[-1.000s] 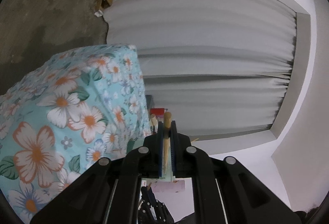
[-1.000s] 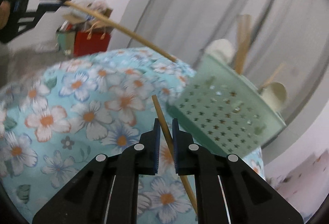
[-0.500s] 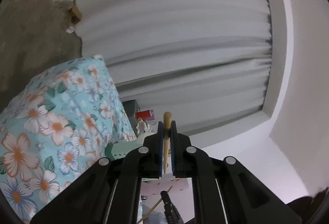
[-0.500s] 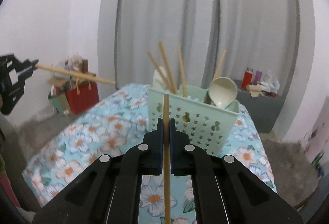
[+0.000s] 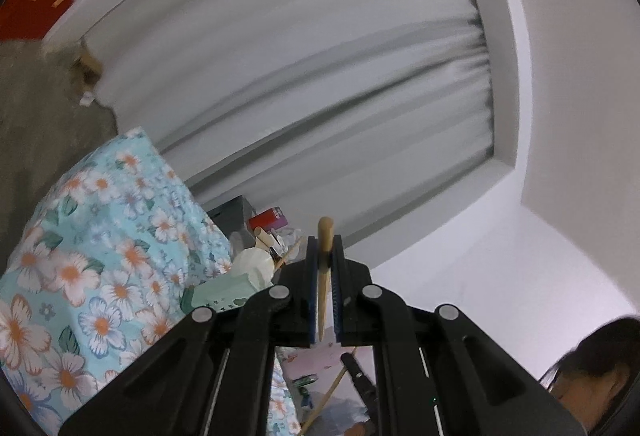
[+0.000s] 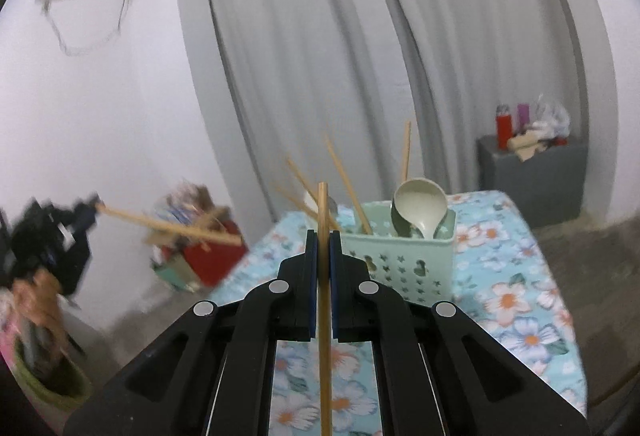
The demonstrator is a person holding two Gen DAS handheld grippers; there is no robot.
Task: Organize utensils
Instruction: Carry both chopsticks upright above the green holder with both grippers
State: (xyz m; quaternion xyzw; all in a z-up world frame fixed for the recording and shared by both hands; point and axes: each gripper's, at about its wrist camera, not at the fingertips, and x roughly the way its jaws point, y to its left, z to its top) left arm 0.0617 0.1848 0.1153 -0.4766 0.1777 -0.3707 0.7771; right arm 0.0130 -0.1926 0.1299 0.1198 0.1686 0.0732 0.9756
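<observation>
My left gripper (image 5: 323, 242) is shut on a wooden chopstick (image 5: 324, 260), whose blunt end sticks out past the pads. In the right wrist view my right gripper (image 6: 322, 236) is shut on another chopstick (image 6: 323, 316), upright between the pads. Beyond it a mint green perforated basket (image 6: 400, 260) stands on the floral tablecloth (image 6: 516, 276), holding several chopsticks (image 6: 346, 184) and a pale ladle (image 6: 420, 206). The left gripper (image 6: 94, 210) with its chopstick (image 6: 172, 226) shows far left, raised above the floor. The basket (image 5: 224, 294) is partly hidden behind my left gripper.
Grey curtains (image 6: 360, 56) hang behind the table. A grey cabinet (image 6: 532, 176) with bottles stands at the right. A red bag (image 6: 212, 256) and clutter sit on the floor left of the table. A person's head (image 5: 592, 368) shows at lower right in the left wrist view.
Both grippers rose and rolled. The right gripper's chopstick went from slanted on the cloth to upright in the pads, and the basket now appears upright ahead. The left view tilted further.
</observation>
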